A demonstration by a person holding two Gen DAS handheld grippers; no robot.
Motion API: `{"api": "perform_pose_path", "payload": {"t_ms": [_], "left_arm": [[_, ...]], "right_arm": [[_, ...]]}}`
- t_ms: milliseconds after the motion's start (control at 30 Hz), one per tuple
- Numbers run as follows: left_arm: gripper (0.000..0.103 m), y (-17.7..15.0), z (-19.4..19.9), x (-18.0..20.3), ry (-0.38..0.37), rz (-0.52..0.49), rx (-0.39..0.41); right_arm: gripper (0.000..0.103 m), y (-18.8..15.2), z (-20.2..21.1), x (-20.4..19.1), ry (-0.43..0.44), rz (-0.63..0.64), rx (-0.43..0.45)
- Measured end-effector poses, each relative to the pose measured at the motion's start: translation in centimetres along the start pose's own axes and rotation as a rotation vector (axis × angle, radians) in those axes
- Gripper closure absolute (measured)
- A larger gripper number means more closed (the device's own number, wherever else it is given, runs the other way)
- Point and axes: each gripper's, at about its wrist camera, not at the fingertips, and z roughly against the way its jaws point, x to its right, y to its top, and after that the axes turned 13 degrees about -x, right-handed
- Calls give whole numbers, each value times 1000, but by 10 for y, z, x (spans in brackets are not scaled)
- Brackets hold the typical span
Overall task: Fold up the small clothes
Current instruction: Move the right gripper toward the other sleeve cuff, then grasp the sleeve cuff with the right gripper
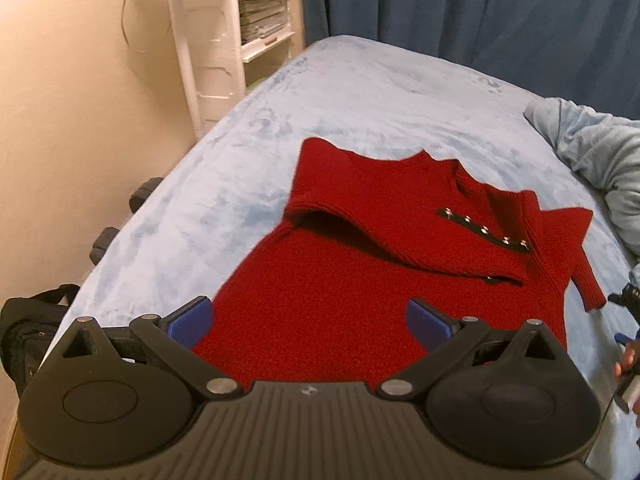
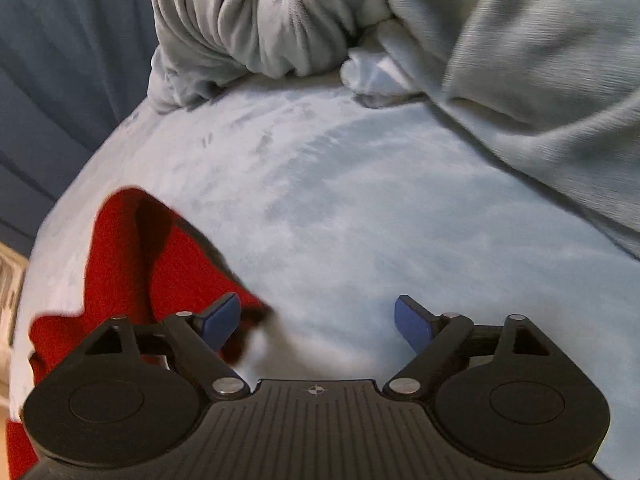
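Observation:
A small red knit sweater [image 1: 360,264] lies on the pale blue bed cover [image 1: 320,100]. One sleeve, with a black strip of metal snaps [image 1: 484,230], is folded across its body; the other sleeve sticks out to the right. My left gripper [image 1: 308,322] is open and empty, hovering over the sweater's lower body. My right gripper [image 2: 318,322] is open and empty over the bare cover, with the sweater's right sleeve [image 2: 160,264] beside its left finger. The right gripper also shows at the right edge of the left wrist view [image 1: 628,360].
A bunched pale blue blanket [image 2: 440,40] lies at the far right of the bed. Dark blue curtains [image 1: 480,8] hang behind. A white fan stand [image 1: 188,40] and shelves [image 1: 264,12] stand at the left wall. A black bag [image 1: 28,332] sits beside the bed.

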Motion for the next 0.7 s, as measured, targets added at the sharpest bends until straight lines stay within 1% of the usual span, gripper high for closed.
{"api": "perform_pose_path", "payload": {"t_ms": [67,100,133,167,200,233,267,300,333,367,433,500,567,633,667,700], "left_arm": [[0,2,2,-5,4,6,4],[0,3,4,-8,5,9,6],[0,4,5,-11,7,12,7],[0,4,6,-14,9,15,7],[0,4,7,-16,11,18,8],[0,4,9,-19,14,21,8],[0,4,11,-22,14,25,11],[0,4,13,-25,10,28,17],[0,5,16,-28,7,29,23],[0,6,17,-31,5,30,29],[0,10,17,-36,-1,37,32],[0,15,15,-39,-6,50,26],[0,18,14,-42,-14,62,21],[0,19,14,-44,-27,66,22],[0,20,13,-44,-30,62,20],[0,20,12,-44,-31,55,17]], "right_arm": [[18,6,-8,-10,73,-15,-33],[19,8,-13,-17,119,-13,-72],[25,8,-18,-27,156,4,-110],[32,6,-22,-36,162,32,-128],[74,3,-26,-46,140,75,-138],[96,2,-29,-56,104,130,-150],[96,-1,-26,-66,52,195,-133],[96,-2,-15,-71,33,238,-83],[96,-2,1,-74,48,265,-35],[96,2,22,-73,72,271,3],[97,16,70,-68,82,277,88],[97,35,122,-57,69,281,190],[97,54,167,-43,39,259,286],[97,71,200,-29,-5,250,354],[97,76,208,-23,-35,244,370],[97,80,211,-18,-54,233,366]]}}
